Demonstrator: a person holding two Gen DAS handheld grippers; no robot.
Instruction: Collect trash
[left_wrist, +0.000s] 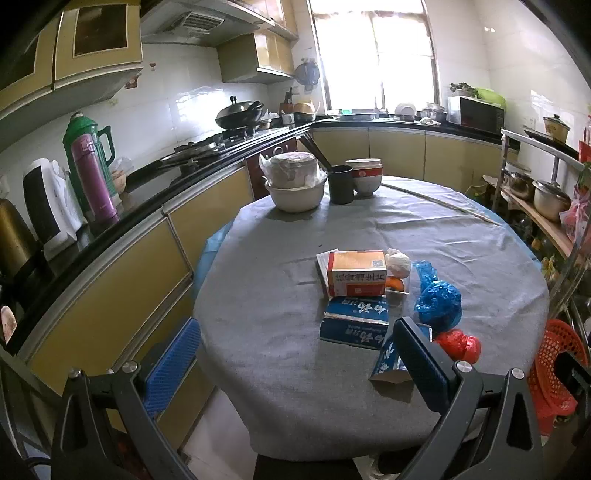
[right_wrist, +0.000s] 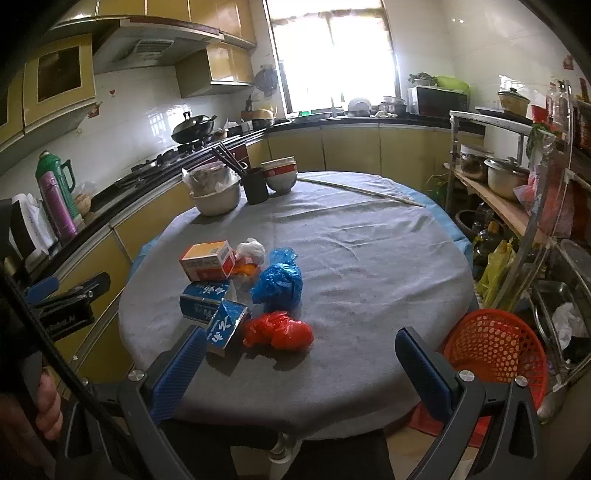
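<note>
Both grippers hover at the bottom of their frames, the left gripper (left_wrist: 295, 365) and the right gripper (right_wrist: 303, 373), fingers wide apart, empty. Mid-frame on the grey table (right_wrist: 369, 266) lies the trash: red bag (right_wrist: 279, 330), blue bag (right_wrist: 279, 282), orange box (right_wrist: 207, 260). Lower right stands the red basket (right_wrist: 495, 349).

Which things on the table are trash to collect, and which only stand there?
Trash: orange box, blue cartons, blue plastic bag, red plastic bag, white wad.
Standing there: metal basin, black chopstick cup, stacked bowls.
</note>
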